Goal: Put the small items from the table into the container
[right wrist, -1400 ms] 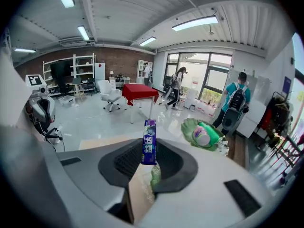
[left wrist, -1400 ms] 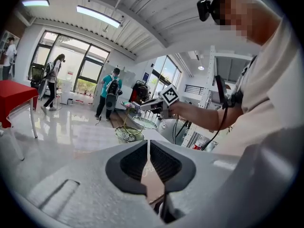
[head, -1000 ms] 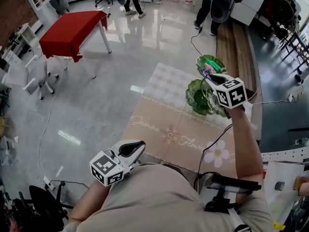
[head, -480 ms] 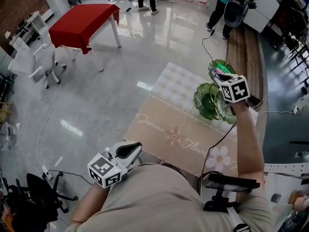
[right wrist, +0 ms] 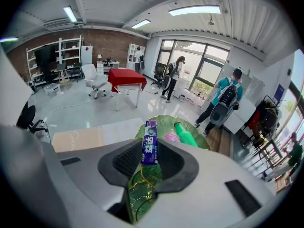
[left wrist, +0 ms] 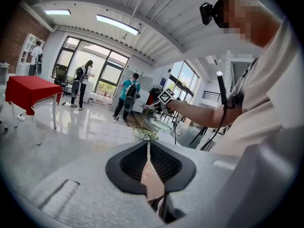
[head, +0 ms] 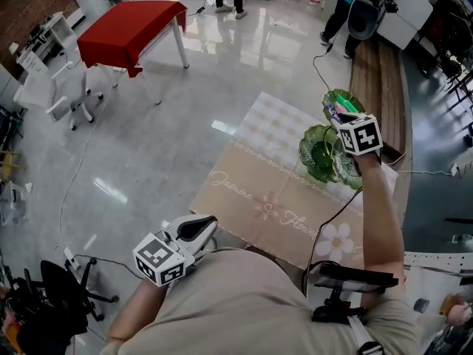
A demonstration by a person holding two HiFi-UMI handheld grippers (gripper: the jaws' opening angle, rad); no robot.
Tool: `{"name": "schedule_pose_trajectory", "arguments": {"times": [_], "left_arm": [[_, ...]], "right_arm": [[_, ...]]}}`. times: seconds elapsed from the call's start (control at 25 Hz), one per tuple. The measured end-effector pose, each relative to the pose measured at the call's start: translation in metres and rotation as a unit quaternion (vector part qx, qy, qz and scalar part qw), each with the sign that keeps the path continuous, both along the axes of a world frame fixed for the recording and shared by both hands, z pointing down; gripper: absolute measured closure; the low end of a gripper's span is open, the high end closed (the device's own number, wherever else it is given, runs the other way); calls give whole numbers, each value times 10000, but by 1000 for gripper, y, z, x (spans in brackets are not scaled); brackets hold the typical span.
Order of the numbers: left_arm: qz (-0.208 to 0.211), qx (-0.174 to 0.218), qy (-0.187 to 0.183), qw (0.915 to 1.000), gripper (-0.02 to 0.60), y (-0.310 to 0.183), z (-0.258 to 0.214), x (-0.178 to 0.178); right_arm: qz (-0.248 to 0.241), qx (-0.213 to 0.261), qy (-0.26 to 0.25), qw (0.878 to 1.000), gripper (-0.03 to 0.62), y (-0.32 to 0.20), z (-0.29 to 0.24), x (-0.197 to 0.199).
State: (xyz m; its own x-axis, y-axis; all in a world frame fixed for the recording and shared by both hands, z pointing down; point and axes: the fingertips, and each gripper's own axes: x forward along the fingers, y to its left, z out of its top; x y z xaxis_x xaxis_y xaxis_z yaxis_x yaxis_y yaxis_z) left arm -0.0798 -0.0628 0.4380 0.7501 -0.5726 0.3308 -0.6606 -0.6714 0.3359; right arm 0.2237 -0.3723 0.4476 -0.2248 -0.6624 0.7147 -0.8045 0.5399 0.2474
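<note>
Purple gum pack (right wrist: 150, 143): gripped upright between the ribbed black pads of the right tongs (right wrist: 151, 152), held in the air over two green dishes at the bench's far right. The tongs are opening, with the pack between them.

Surface: the bench (head: 259, 191) is covered by a matt beige cloth printed with script lettering and white flowers, paler and checked at its far end. The near dish (head: 321, 154) and the far dish (head: 341, 97) are set just beside each other; both are leaf-shaped, of ribbed translucent green glass. In the far dish a green bottle (right wrist: 186, 134) and a pink item (right wrist: 172, 137) are seen.

Room: a glossy grey floor (head: 148, 139) with window glare is noted, and a wooden strip (head: 373, 80) along its right side. A table draped in red (head: 126, 32) stands well apart from the bench, with a white chair (head: 55, 98) near it. A brick wall (right wrist: 95, 39) and white shelving (right wrist: 57, 51) are seen at the back. Several people stand by the far windows.

Left tongs (left wrist: 148, 146): pads pressed together, nothing between them, held low at the bench's near edge. Both bodies are smooth grey-white plastic.
</note>
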Motion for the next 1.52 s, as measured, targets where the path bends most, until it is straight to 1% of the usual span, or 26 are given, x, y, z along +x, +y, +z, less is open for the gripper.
{"name": "schedule_pose_trajectory", "arguments": {"times": [0.2, 0.44, 0.6, 0.76, 0.88, 1.04, 1.16, 1.28, 1.52], "left_arm": [[28, -5, 1, 10000, 572, 0, -1, 0], [116, -29, 50, 9999, 572, 1, -2, 1], [277, -20, 62, 9996, 572, 1, -3, 3], [483, 1, 93, 9988, 572, 3, -5, 2], [638, 20, 122, 9979, 572, 4, -6, 1], [826, 39, 134, 9965, 572, 9, -8, -6], [963, 74, 153, 9952, 572, 12, -9, -12], [1106, 125, 165, 9936, 572, 17, -11, -18], [1425, 168, 178, 9895, 572, 28, -13, -32]], "right_arm": [[11, 65, -74, 10000, 488, 1, 0, 1], [13, 344, -204, 9992, 488, 8, -13, 0], [-7, 592, -308, 9978, 488, 20, -31, -5], [-19, 782, -422, 9960, 491, 43, -45, -14], [28, 880, -578, 9944, 502, 66, -51, -22], [146, 1004, -807, 9916, 543, 104, -50, -36], [242, 1009, -1044, 9891, 562, 138, -41, -52], [327, 875, -1220, 9881, 568, 177, -21, -72], [365, 544, -1905, 9795, 573, 257, 13, -133]]}}
